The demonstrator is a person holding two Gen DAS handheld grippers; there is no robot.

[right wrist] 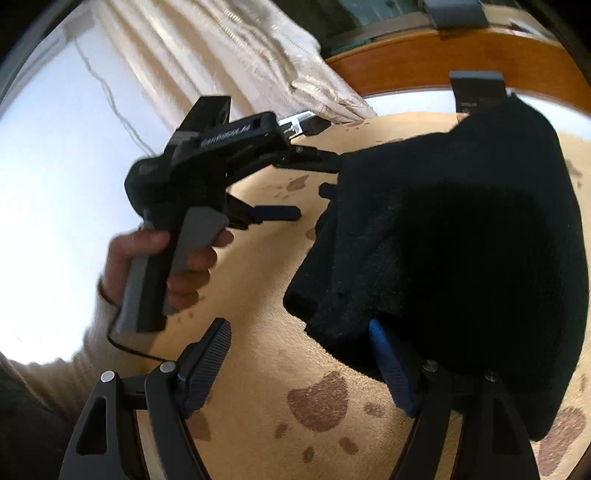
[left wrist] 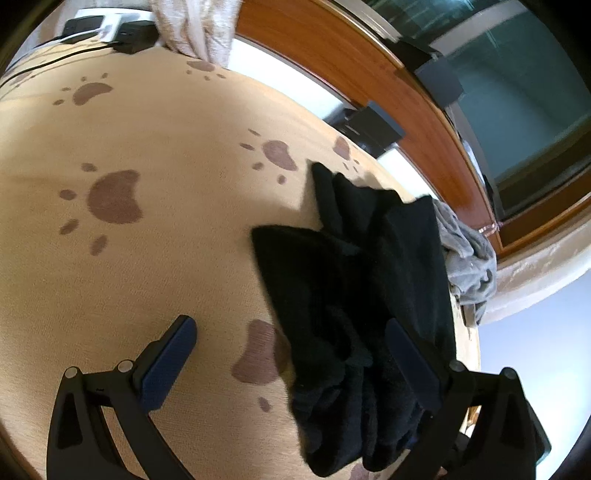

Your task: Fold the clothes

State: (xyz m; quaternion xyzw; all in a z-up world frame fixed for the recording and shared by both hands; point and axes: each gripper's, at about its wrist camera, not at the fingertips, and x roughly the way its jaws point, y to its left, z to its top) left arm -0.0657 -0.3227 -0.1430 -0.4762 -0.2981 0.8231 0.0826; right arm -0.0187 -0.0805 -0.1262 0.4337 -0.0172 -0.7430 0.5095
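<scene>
surface: tan blanket (left wrist: 166,277) w/ brown paw prints, spread flat; it carries the clothes.
black garment (left wrist: 354,295): dark knit piece, crumpled & partly bunched, seen on the blanket twd its right edge in the left wrist view. folds are stacked unevenly; one flap is spread twd the blanket's middle.
black garment, right wrist view (right wrist: 461,240): seen draped over the outer side of the right-hand finger, part of it raised off the blanket, lower hem hanging near a paw print.
grey garment (left wrist: 469,258): rumpled heap at the blanket's right edge, just beside the black piece, touching or partly under it; which one can't be told.
left gripper (left wrist: 291,350): fingers held wide apart, blue pads visible. left finger is over bare blanket; right finger is over the black cloth. nothing is pinched betw. the pads. in the right wrist view it is seen from the side, w/ its tips at the black garment's edge.
right gripper (right wrist: 299,354): fingers held wide apart. blue pad of one finger (right wrist: 384,354) is tucked under the black cloth's edge; other finger is over bare blanket. cloth is not squeezed betw. pads.
hand (right wrist: 162,266): wrapped around the left gripper's grey handle, cream sleeve at wrist, thin cable trailing below.
far edge: cream curtain (right wrist: 240,55) hung past the blanket's far edge; wooden window frame (left wrist: 369,74) behind.
far left corner: dark boxes & cables (left wrist: 122,33) set at the blanket's far corner.
</scene>
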